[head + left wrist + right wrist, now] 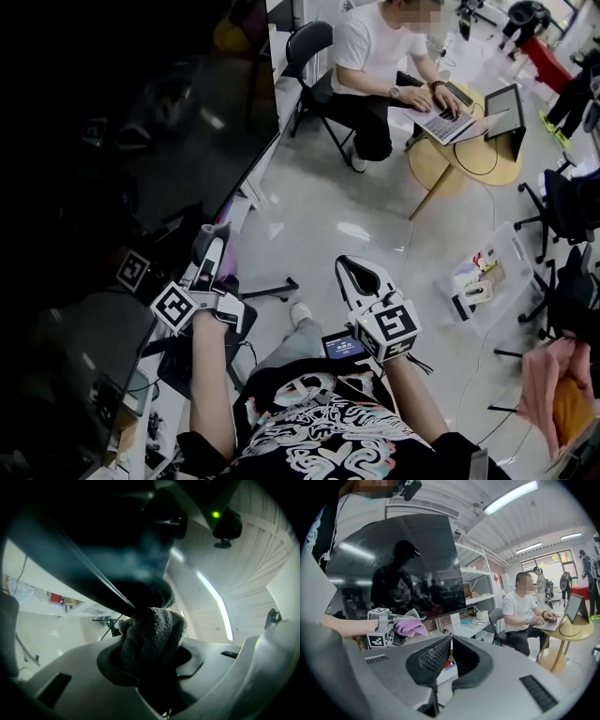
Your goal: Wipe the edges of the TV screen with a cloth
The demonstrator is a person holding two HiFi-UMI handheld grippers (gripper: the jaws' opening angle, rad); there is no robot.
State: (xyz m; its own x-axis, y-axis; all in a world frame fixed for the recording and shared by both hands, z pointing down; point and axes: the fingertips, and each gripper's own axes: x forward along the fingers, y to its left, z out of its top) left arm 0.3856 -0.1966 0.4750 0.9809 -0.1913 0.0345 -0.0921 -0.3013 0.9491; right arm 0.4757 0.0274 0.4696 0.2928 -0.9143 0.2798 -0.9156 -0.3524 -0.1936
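1. The right gripper (pixel 451 641) is low and close to the wearer's body. Its jaws are pressed together with nothing between them
2. In the head view the right gripper (pixel 360 273) points out over the floor, well apart from the TV (pixel 169 122)
3. The left gripper (pixel 152 660) is pinching a cloth (pixel 152 634). The cloth is bunched up and sticks out past the jaws
4. The top of the cloth touches the thin bottom edge of the TV (pixel 93 581), which runs slanted across the left gripper view
5. From the right gripper view the cloth (pixel 410 627) looks pink. It sits in the left gripper (pixel 393 629) right at the bottom edge of the dark TV (pixel 393 559)
6. In the head view the cloth (pixel 214 232) is by the TV's lower right part
7. Farther off, a person (pixel 375 56) sits on a chair (pixel 307 45) at a round table (pixel 427 167) and types on a laptop (pixel 448 122)
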